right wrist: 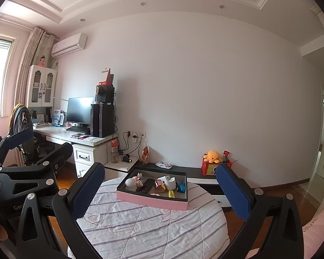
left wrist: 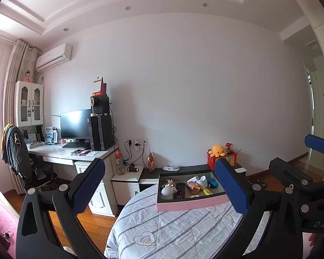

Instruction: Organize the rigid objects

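Blue pads of the left claw (left wrist: pixel 159 188) sit closest in the left wrist view, spread wide with nothing between them. Past them is a round bed cover (left wrist: pixel 172 233) with grey stripes. A pink box (left wrist: pixel 192 204) rests on the far part of the cover, just beside the right pad. Its long side runs left to right, a bit tilted, and its open top faces up. Inside it are a white round toy (left wrist: pixel 167 192), a dark flat case (left wrist: pixel 180 190), a shiny pink cup (left wrist: pixel 192 187) lying on its side, a white holder (left wrist: pixel 202 182), a blue thing (left wrist: pixel 212 182) and a yellow marker (left wrist: pixel 207 191). The other claw shows at the right edge.

From the right wrist view, the right claw (right wrist: pixel 159 191) is also spread wide and holds nothing. The pink box (right wrist: pixel 151 200) sits between its pads, farther off, near the far edge of the bed cover (right wrist: pixel 151 233). The box's long side runs from upper left down to lower right. The yellow marker (right wrist: pixel 172 193) lies near the front wall. Lots of bare cover lies between the claw and the box. Behind it stand a low black shelf (right wrist: pixel 192 171) and a yellow octopus toy (right wrist: pixel 212 156).
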Motion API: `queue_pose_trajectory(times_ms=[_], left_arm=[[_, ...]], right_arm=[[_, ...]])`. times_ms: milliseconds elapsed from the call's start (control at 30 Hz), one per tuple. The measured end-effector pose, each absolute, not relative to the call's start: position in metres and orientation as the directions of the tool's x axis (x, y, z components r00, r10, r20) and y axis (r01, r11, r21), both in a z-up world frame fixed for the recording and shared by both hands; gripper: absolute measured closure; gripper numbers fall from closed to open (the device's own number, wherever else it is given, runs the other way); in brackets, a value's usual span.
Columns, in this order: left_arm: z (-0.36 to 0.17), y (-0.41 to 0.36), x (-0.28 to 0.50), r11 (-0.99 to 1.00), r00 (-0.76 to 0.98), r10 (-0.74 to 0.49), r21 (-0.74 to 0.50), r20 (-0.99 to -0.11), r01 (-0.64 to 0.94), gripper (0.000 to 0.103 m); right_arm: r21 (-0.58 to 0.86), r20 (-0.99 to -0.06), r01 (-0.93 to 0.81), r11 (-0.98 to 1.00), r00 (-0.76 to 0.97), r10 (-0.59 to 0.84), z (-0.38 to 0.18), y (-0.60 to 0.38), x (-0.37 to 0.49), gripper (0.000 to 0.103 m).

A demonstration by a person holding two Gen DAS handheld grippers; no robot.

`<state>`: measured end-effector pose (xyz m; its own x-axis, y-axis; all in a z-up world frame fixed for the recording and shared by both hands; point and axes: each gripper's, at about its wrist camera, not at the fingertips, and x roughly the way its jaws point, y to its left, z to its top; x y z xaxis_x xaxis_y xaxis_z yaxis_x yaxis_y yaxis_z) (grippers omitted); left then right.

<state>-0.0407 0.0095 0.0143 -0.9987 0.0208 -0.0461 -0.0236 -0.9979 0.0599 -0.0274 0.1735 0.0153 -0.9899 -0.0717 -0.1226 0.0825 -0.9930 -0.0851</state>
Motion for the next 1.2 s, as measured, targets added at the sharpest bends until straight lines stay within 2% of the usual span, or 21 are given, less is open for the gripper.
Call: queue_pose_trajectory(times_ms=[1200], left_arm=[[0.0164, 0.0081, -0.0364, -0.997, -1.0, 0.025, 0.071, -0.001, -0.025, 0.0]], right_arm=[[-0.079, -0.113, 0.069, -0.994, -0.992, -0.06, 0.0117, 0.1789, -0.027, 0.0]])
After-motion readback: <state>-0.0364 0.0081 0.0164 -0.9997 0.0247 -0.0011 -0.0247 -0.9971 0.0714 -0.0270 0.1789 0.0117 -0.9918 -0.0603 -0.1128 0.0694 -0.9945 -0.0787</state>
